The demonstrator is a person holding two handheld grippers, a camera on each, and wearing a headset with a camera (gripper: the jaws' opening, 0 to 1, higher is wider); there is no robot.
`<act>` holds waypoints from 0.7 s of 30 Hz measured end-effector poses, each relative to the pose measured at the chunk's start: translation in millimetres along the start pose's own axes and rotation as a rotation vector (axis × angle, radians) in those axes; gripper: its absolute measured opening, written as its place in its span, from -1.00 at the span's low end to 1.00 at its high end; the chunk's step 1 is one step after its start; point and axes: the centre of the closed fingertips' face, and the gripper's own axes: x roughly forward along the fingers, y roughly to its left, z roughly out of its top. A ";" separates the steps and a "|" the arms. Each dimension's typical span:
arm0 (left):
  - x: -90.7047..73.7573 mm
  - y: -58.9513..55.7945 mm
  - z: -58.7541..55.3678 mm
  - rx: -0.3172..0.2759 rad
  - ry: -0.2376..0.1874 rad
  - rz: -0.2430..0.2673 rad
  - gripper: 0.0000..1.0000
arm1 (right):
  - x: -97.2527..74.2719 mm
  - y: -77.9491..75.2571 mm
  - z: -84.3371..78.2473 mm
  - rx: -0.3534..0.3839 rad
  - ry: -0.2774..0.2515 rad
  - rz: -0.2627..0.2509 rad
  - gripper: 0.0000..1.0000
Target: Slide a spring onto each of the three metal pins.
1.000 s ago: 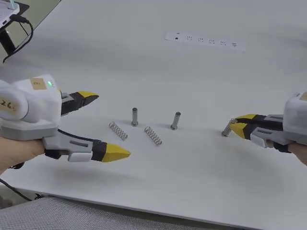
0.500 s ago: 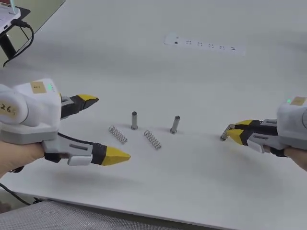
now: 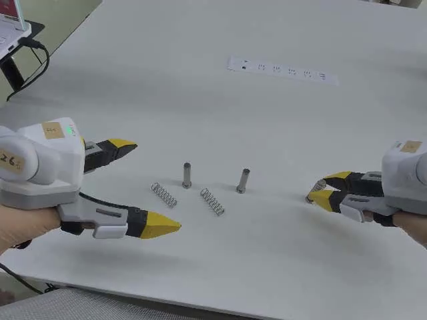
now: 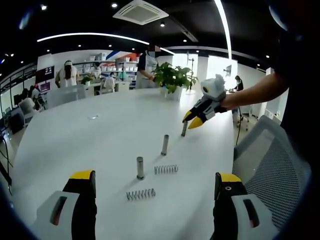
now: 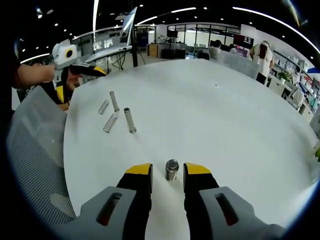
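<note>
The right tool [image 3: 319, 192], narrowly parted around the sprung right pin [image 5: 171, 170], should back off straight without tipping it; the wide-spread left tool [image 3: 155, 186] can then pinch the left spring [image 3: 163, 195] lying on the table [image 3: 267, 260]

Foot of third pin [image 3: 319, 183] behind right gripper [image 3: 317, 190]; laptop [image 3: 8, 30] partly off top-left edge

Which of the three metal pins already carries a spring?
The pin standing between the tips of the right claw: a spring coils around its shaft. The left pin and the middle pin are bare.
</note>
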 end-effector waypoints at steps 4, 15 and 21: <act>-1.1 0.2 0.0 -0.001 -0.001 0.003 0.92 | -0.5 -0.1 1.1 0.002 -0.004 -0.003 -0.50; -3.8 -1.4 0.6 -0.005 -0.002 0.001 0.93 | -3.2 4.3 -0.3 0.034 -0.008 0.013 -0.44; -3.2 -0.9 3.4 -0.002 -0.007 0.001 0.93 | -7.5 6.8 -1.7 0.049 -0.019 0.009 -0.32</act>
